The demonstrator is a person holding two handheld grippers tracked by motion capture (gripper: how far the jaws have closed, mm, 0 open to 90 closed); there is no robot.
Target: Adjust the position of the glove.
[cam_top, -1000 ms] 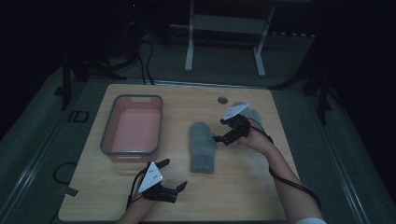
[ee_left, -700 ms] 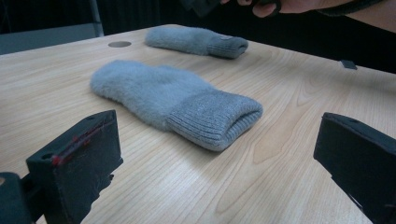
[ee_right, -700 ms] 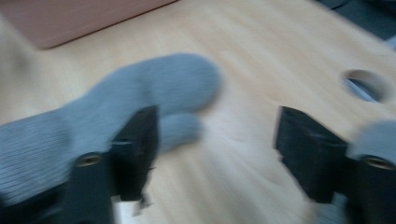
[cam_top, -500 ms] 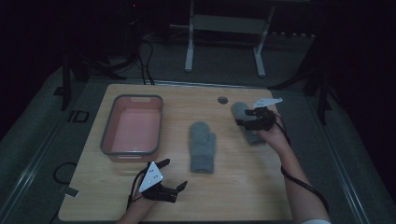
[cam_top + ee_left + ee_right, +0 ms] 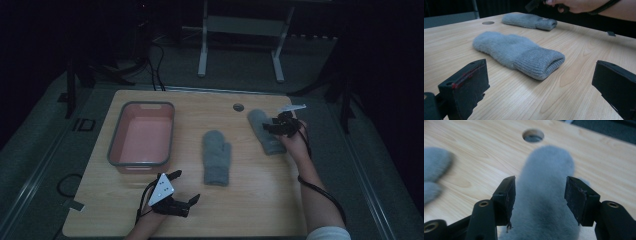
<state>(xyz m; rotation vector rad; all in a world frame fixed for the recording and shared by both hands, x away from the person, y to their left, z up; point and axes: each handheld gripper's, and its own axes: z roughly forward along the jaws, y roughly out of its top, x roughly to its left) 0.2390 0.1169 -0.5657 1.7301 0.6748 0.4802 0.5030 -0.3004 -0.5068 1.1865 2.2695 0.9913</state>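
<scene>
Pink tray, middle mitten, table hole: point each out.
Pink tray (image 5: 116, 146): high view, left grey rim.
Middle mitten (image 5: 216, 156): high view, centre of its palm area.
Table hole (image 5: 533, 135): right gripper view, centre of the round opening beyond the far mitten's tip.

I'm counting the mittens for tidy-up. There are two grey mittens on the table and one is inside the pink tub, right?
Not quite. Both grey mittens lie on the bare table: one in the middle, the other by the right gripper. The pink tub has nothing in it. The high view shows this.
</scene>
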